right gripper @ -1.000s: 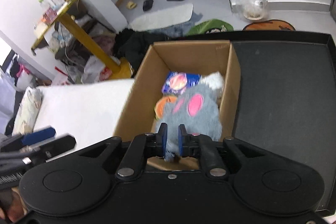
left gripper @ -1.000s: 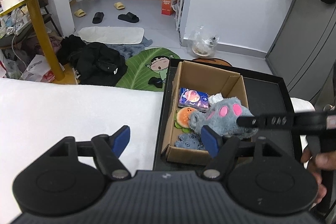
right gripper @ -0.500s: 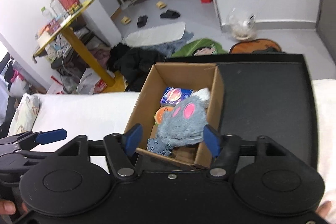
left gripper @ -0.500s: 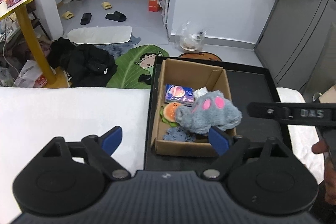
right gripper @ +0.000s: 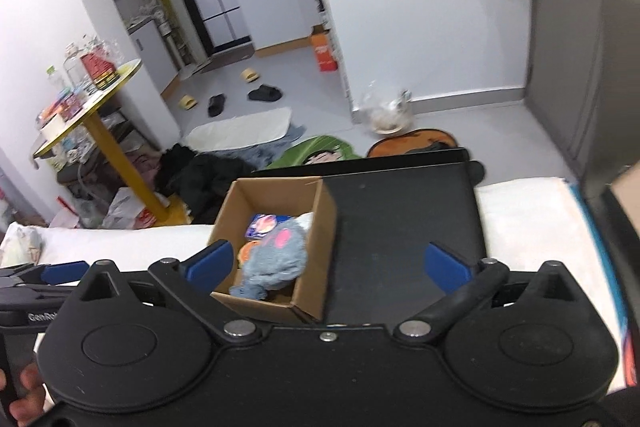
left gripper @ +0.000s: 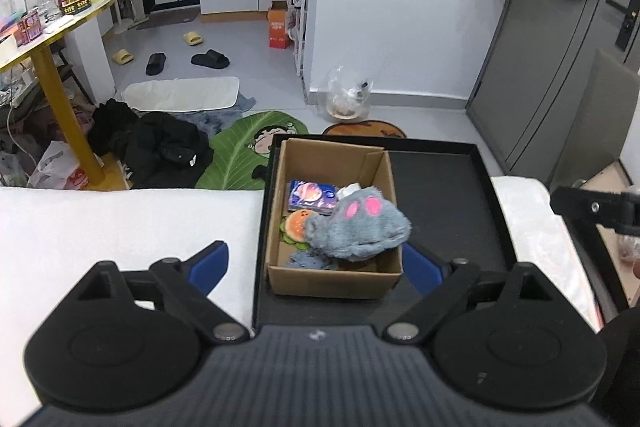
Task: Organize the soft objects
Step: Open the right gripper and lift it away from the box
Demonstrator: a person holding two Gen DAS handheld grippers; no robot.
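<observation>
1. The right gripper is seen with its blue pads spread wide; the jaws have just been opening, and nothing is gripped or touched between them.
2. The left gripper is likewise spread, its jaws having just been opening a little further, and nothing is pressed by its blue pads.
3. The grey plush toy, marked with pink patches, is found released in the cardboard box, draped toward the box's right wall.
4. Beneath and beside it a burger-shaped toy, a colourful flat packet and a small blue-grey plush are partly covered.
5. The box is set at the left side of a black tray, which is laid on a white surface.
6. A white item behind the plush is too hidden to be identified.
7. In the left wrist view, only part of the right gripper is shown at the right edge.
</observation>
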